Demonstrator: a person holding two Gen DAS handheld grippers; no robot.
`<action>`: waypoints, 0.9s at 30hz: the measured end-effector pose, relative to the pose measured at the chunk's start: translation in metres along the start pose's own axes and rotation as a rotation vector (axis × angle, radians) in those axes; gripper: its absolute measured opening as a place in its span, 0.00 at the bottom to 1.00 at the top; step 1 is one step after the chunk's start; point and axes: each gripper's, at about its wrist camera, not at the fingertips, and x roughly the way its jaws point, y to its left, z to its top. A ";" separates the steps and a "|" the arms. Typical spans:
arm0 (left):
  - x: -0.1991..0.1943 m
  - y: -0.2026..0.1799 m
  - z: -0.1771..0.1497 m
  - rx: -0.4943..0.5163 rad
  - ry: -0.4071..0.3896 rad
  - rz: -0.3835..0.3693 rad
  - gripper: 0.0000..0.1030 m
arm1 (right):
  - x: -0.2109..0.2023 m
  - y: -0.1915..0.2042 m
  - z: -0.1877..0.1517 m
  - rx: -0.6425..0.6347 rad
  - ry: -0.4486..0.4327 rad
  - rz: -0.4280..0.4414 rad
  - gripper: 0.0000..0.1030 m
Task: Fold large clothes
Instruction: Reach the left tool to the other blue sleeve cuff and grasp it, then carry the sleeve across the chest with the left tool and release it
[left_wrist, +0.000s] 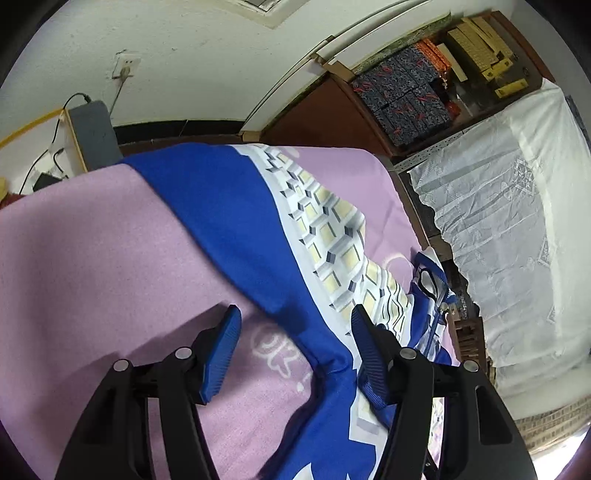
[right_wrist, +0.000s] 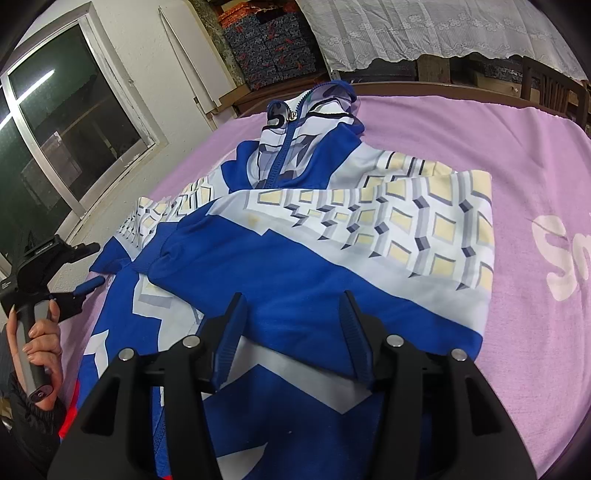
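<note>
A blue and white zip jacket with a yellow-grey cube pattern lies on a lilac blanket, its collar at the far end. One sleeve is folded across the body. My right gripper hovers over the blue part of that folded sleeve, jaws apart, pads pressing on nothing. My left gripper straddles a blue sleeve that runs between its blue fingers; the jaws stand apart. In the right wrist view the left gripper sits at the jacket's left edge by the cuff, held by a hand.
A window is on the left wall. Stacked patterned boxes fill a shelf beyond the blanket. A white lace cloth drapes furniture beside it. A wall socket and a grey box with cables stand past the far edge.
</note>
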 end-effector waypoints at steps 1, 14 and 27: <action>0.002 -0.001 0.003 0.007 -0.012 0.006 0.60 | 0.000 0.000 0.000 0.000 0.000 0.000 0.51; 0.010 0.034 0.048 -0.125 -0.051 0.013 0.08 | 0.000 0.000 0.000 -0.001 0.000 0.002 0.51; -0.020 -0.044 0.036 0.259 -0.144 0.164 0.05 | 0.000 0.001 0.000 -0.005 0.001 -0.002 0.52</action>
